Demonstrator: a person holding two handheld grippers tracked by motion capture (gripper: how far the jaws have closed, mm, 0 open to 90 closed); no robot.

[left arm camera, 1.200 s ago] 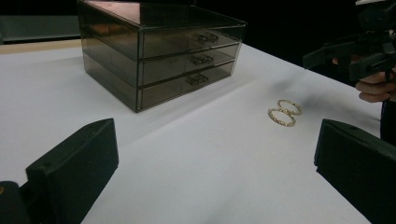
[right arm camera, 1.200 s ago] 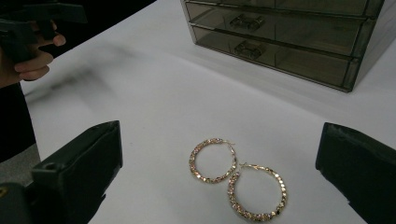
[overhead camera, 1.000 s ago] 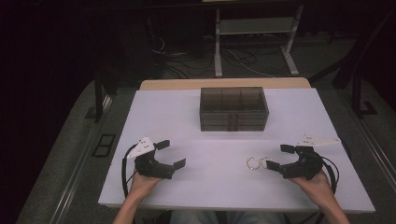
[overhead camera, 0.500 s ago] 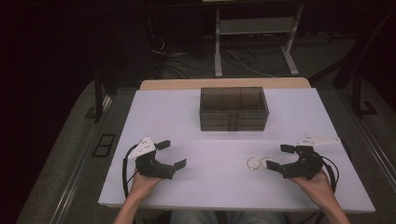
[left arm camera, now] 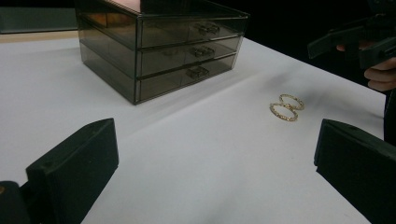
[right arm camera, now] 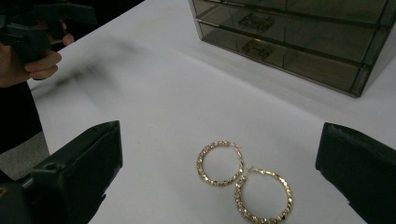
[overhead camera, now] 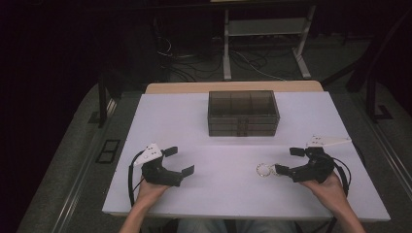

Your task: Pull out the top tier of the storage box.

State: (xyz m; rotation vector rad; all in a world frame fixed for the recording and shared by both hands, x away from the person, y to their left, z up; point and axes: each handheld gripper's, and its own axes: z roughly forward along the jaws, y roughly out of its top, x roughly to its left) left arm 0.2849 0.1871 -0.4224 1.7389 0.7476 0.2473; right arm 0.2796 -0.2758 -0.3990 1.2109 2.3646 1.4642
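From above, the white surface (overhead camera: pixel 194 121) fills the middle of the frame, with a smoky drawer box (overhead camera: pixel 243 112) standing at its upper centre. At lower left the left claw (overhead camera: pixel 179 160) rests on the surface with its jaws spread wide and nothing between them. At lower right the right claw (overhead camera: pixel 288 160) is just as wide open and empty, and the 2 gold hoop earrings (overhead camera: pixel 265 170) lie just beside its lower jaw tip.

In the left gripper view, both black jaws sit far apart at the bottom corners; the earrings (left arm camera: pixel 286 107) lie right of centre, touching one another, and the box (left arm camera: pixel 163 44) (3 drawers, each with a small handle) is at upper left.

In the right gripper view, the hoops (right arm camera: pixel 243 179) lie flat at lower centre, between the wide-open jaws but touched by neither, with the box (right arm camera: pixel 299 37) at upper right.
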